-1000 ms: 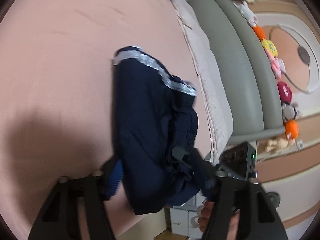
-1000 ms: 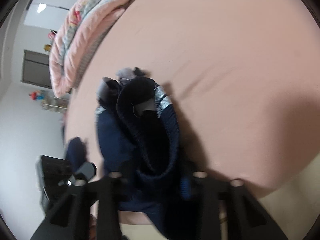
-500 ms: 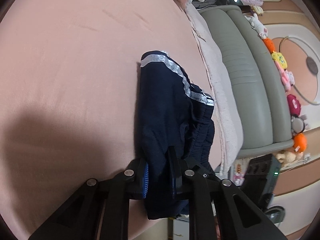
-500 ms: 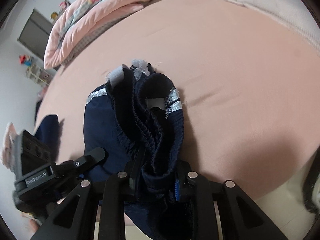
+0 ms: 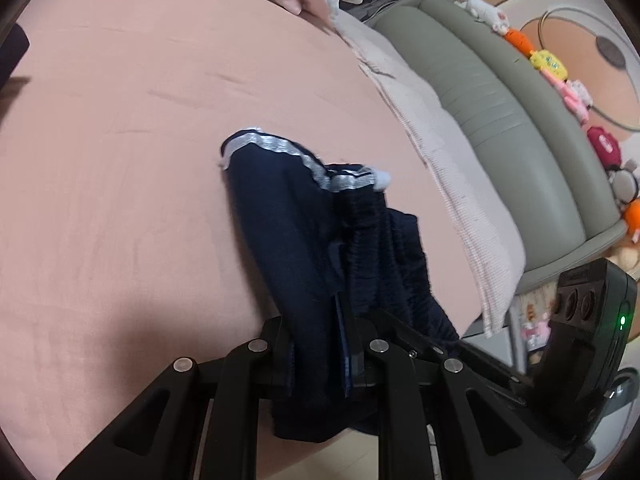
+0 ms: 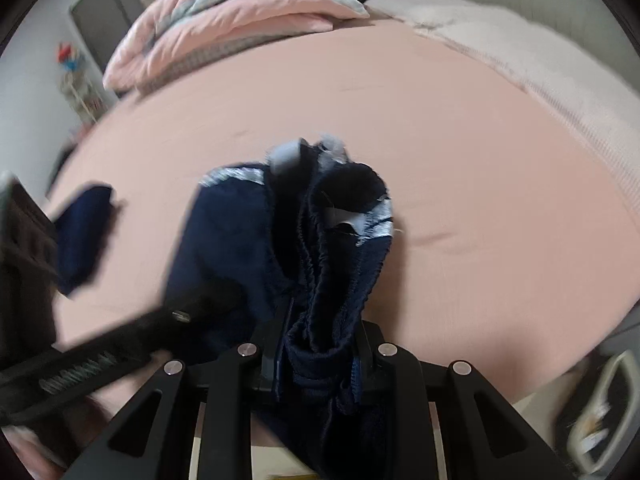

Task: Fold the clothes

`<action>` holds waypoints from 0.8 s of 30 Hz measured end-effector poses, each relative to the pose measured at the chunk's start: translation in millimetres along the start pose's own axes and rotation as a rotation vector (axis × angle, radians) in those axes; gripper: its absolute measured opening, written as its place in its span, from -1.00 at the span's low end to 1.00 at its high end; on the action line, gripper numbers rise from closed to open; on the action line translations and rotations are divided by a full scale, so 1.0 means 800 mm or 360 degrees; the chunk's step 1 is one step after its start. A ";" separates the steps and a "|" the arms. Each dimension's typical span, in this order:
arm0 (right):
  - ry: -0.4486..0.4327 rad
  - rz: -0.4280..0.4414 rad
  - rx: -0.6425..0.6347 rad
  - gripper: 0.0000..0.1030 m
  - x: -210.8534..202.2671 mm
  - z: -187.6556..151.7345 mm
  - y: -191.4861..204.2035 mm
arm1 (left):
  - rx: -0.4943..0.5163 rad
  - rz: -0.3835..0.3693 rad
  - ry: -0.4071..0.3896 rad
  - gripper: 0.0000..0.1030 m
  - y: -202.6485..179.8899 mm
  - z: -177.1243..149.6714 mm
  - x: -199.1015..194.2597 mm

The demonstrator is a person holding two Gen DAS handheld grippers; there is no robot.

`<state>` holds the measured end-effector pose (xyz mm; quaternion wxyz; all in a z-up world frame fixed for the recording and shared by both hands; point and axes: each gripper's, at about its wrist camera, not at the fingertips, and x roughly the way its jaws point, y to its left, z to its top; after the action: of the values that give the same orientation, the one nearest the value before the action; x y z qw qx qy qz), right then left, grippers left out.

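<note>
Navy shorts (image 5: 288,236) with a silver-grey stripe and a gathered waistband lie bunched at the near edge of the pink bed (image 5: 120,160). My left gripper (image 5: 318,344) is shut on their near edge, the cloth pinched between its fingers. In the right wrist view the same navy shorts (image 6: 320,248) stand up in folds, and my right gripper (image 6: 316,356) is shut on the waistband end. The left gripper's black arm (image 6: 100,348) shows at the lower left of that view, close beside.
A second folded navy garment (image 6: 80,232) lies farther left on the bed. Folded pink quilts (image 6: 240,12) are stacked at the far end. A grey padded headboard (image 5: 500,112) with plush toys (image 5: 560,76) runs along the right, with the bed's edge and floor just below.
Both grippers went from open around the shorts to shut on them. Both views have tilted, and the shorts have shifted and bunched up at the bed's edge.
</note>
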<state>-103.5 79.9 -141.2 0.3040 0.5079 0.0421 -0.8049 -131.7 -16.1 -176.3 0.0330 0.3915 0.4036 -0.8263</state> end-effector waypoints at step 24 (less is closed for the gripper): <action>-0.0037 0.0095 -0.0192 -0.58 -0.026 0.018 0.050 | -0.0036 -0.0093 -0.0132 -0.76 0.004 0.011 -0.067</action>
<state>-87.7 51.7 -106.9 0.3584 0.4804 0.0717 -0.7973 -99.1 -38.1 -138.9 0.0301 0.3447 0.4225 -0.8378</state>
